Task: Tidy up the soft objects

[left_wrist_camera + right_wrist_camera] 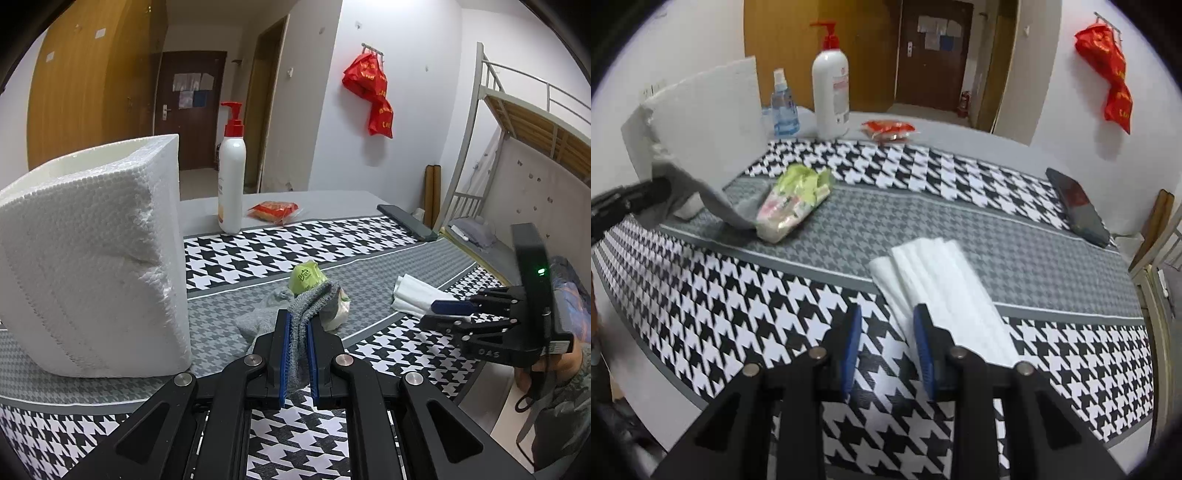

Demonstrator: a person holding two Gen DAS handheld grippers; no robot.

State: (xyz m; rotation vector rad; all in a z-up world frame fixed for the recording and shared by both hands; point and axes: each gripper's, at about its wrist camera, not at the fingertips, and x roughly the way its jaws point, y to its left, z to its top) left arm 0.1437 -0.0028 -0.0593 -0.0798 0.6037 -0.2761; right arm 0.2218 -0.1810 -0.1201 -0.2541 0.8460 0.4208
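A: What does the left gripper [297, 325] have?
B: Its fingers pinch a grey sock [301, 317]. The sock's long axis runs along the fingers, its free end trailing past the tips onto a green snack packet [306, 278] on the patterned cloth [258, 254].

A: And the right gripper [886, 347]?
B: Fingers part-spread, holding nothing. A folded white towel [945, 291] lies just beyond its right finger, which overlaps the towel's near end; the towel's long axis points away and slightly left.

A: Anything beside the left fingers?
B: A white foam box [92, 258], left.

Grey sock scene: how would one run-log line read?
left gripper: shut on grey knitted sock | right gripper: open beside white folded cloth
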